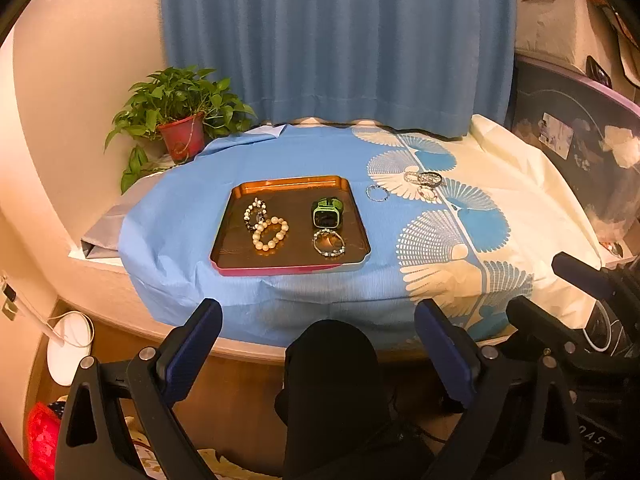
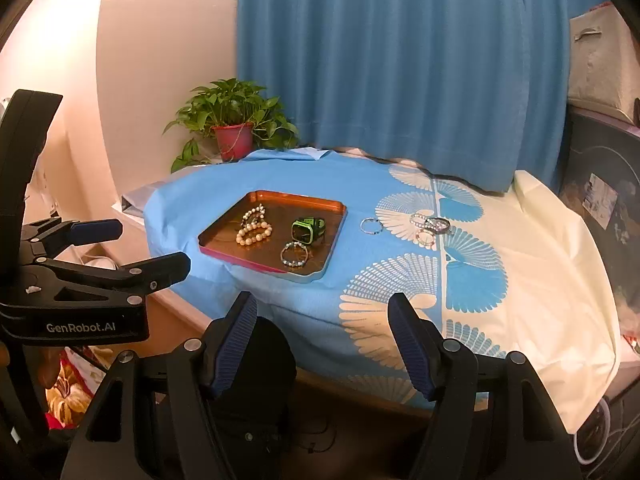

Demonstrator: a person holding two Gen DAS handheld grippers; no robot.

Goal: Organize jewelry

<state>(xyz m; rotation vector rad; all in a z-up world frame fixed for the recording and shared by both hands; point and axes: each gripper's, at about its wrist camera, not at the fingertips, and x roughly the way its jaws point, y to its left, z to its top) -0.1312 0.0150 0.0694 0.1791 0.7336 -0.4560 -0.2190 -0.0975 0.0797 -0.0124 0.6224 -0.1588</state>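
Both tools, left tool [image 1: 318, 322] and right tool [image 2: 324, 316], are held open, empty. The thin bracelet [image 2: 371, 225], light and slippery, is best pinched across its rim.

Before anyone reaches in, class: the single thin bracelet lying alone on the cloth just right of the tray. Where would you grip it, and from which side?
Grip the thin bracelet on its near rim, coming down from above, one finger inside the loop and one outside. It lies flat on the cloth, so a side approach probably finds nothing to pinch. Both grippers are open and empty.
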